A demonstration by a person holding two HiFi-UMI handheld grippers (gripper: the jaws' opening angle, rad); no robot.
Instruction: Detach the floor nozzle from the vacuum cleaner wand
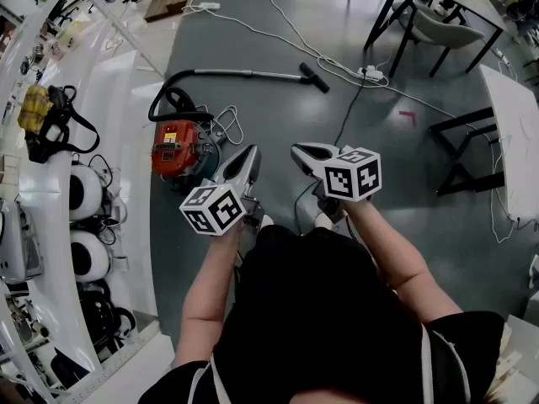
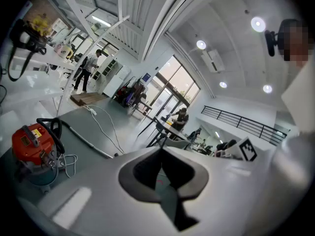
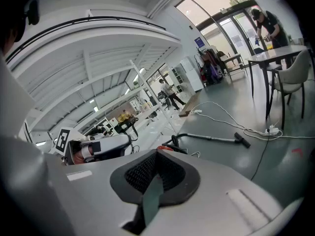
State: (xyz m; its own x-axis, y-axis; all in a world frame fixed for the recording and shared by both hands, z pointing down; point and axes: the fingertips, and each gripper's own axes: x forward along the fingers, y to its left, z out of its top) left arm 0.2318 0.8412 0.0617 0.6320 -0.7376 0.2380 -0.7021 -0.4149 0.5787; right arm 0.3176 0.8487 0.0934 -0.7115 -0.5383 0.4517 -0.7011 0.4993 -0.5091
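A red canister vacuum cleaner (image 1: 177,146) stands on the grey floor ahead. Its black hose loops up to a silver wand (image 1: 253,74) lying flat, with the black floor nozzle (image 1: 314,77) on the wand's far right end. My left gripper (image 1: 250,153) and right gripper (image 1: 301,151) hang side by side in the air, well short of the wand, both shut and empty. The left gripper view has its shut gripper (image 2: 161,152) above the canister (image 2: 32,141) and wand (image 2: 88,141). Past the shut right gripper (image 3: 156,157), the right gripper view shows the wand (image 3: 211,138) and nozzle (image 3: 242,140).
White cables and a power strip (image 1: 370,72) trail across the floor beyond the nozzle. A black-legged table with a chair (image 1: 438,23) stands at the back right, a white table (image 1: 518,133) at the right. A white counter (image 1: 50,183) with equipment runs along the left.
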